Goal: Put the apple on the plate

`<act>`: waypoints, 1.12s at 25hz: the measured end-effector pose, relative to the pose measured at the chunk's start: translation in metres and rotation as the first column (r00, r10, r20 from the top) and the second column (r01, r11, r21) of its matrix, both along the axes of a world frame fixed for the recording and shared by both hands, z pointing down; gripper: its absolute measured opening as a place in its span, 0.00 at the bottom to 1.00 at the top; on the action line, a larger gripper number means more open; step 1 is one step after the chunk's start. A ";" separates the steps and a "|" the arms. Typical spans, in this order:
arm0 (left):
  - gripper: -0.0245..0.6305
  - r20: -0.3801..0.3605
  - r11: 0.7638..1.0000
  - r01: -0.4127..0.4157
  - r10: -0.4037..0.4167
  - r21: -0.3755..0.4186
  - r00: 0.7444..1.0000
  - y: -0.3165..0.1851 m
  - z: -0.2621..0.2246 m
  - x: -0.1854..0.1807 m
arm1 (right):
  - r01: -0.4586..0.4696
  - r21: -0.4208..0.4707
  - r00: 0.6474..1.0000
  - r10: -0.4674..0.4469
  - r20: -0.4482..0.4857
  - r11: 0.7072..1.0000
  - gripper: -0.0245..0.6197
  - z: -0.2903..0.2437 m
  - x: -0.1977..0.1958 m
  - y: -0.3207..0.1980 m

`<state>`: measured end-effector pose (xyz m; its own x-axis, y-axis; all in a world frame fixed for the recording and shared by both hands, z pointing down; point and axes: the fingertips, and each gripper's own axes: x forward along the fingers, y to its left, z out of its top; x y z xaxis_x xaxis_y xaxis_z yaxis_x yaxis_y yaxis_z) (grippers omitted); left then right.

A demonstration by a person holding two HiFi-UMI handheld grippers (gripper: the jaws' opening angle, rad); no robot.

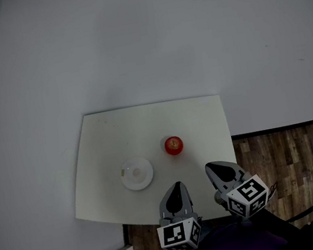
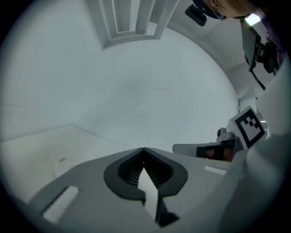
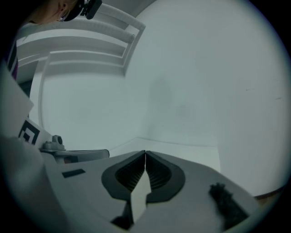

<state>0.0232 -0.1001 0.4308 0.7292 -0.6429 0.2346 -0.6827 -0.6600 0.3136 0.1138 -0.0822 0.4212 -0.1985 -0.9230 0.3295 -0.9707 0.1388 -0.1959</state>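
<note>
Red apple is sitting on the pale table, just beside the white plate but not on it. The left gripper and right gripper are hovering at the near edge, jaws pressed together and empty, probably awaiting the reach.

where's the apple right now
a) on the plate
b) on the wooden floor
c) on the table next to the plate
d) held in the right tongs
C: the apple sits on the bare table, clear of the empty plate and to its right in the head view, while the right tongs are shut with nothing in them.
</note>
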 end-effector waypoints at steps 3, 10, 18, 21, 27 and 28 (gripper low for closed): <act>0.05 -0.002 1.000 -0.029 0.029 0.002 1.000 -0.018 0.003 0.009 | -0.006 -0.012 1.000 0.006 -0.004 1.000 0.06 0.001 0.003 -0.010; 0.13 0.015 0.999 -0.045 0.046 -0.029 0.999 -0.044 0.028 0.029 | 0.000 -0.032 1.000 0.000 -0.022 0.999 0.06 0.001 0.015 -0.026; 0.31 0.122 0.998 -0.062 0.066 -0.032 0.990 -0.071 0.065 0.054 | 0.029 -0.058 0.999 -0.030 -0.022 0.998 0.06 0.010 0.030 -0.042; 0.38 0.164 0.998 -0.065 0.069 -0.026 0.984 -0.081 0.079 0.060 | 0.042 -0.065 0.999 -0.043 -0.019 0.997 0.06 0.014 0.031 -0.049; 0.51 0.229 0.996 -0.083 0.087 -0.027 0.970 -0.100 0.103 0.068 | 0.055 -0.079 0.998 -0.056 -0.018 0.995 0.06 0.020 0.034 -0.057; 0.53 0.233 0.996 -0.088 0.093 -0.028 0.968 -0.103 0.107 0.070 | 0.052 -0.082 0.998 -0.054 -0.019 0.995 0.06 0.021 0.035 -0.058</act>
